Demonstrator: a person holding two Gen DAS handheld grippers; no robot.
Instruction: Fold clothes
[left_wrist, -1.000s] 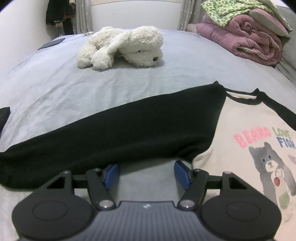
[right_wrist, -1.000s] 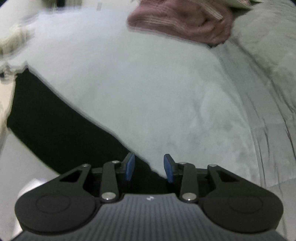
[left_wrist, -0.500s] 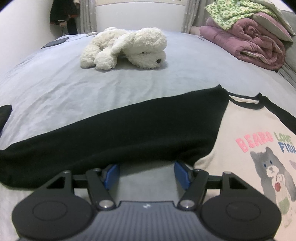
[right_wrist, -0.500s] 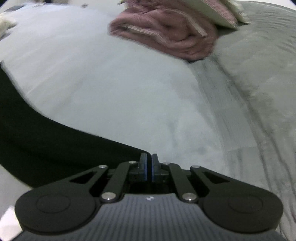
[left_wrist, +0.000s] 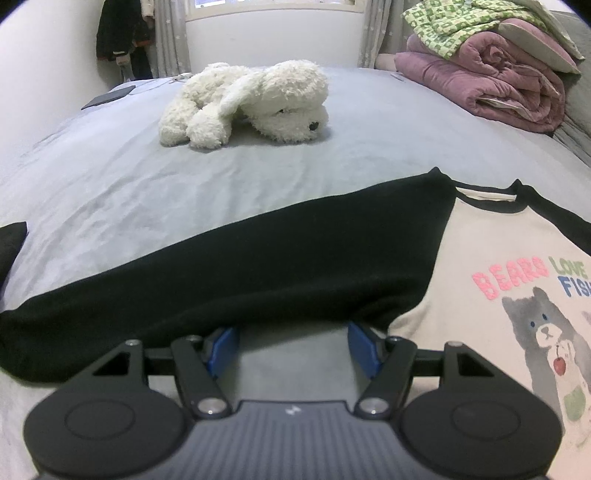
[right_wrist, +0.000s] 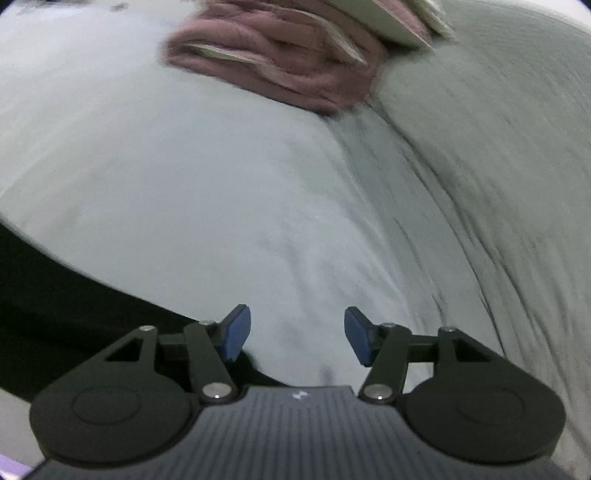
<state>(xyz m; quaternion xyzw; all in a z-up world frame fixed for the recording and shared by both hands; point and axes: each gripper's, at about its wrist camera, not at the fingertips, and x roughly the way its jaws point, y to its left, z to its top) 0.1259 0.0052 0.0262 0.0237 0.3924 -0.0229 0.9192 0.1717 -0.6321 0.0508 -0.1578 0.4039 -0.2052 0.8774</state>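
A cream shirt (left_wrist: 480, 266) with black sleeves and a bear print lies flat on the grey bed. Its black left sleeve (left_wrist: 229, 273) stretches across the left wrist view. My left gripper (left_wrist: 293, 345) is open, its blue pads at the sleeve's lower edge, holding nothing. In the right wrist view the other black sleeve (right_wrist: 55, 306) lies at the left. My right gripper (right_wrist: 297, 338) is open and empty, over bare sheet just right of that sleeve's end.
A white plush dog (left_wrist: 247, 103) lies on the grey bed sheet (left_wrist: 147, 177) beyond the shirt. Folded pink and green blankets (left_wrist: 491, 70) are stacked at the back right, also in the right wrist view (right_wrist: 280, 62). A grey duvet (right_wrist: 498, 147) lies to the right.
My right gripper shut at the sleeve's end half a second ago and has now opened again, with the sleeve lying to its left. My left gripper stayed open and tilted up slightly.
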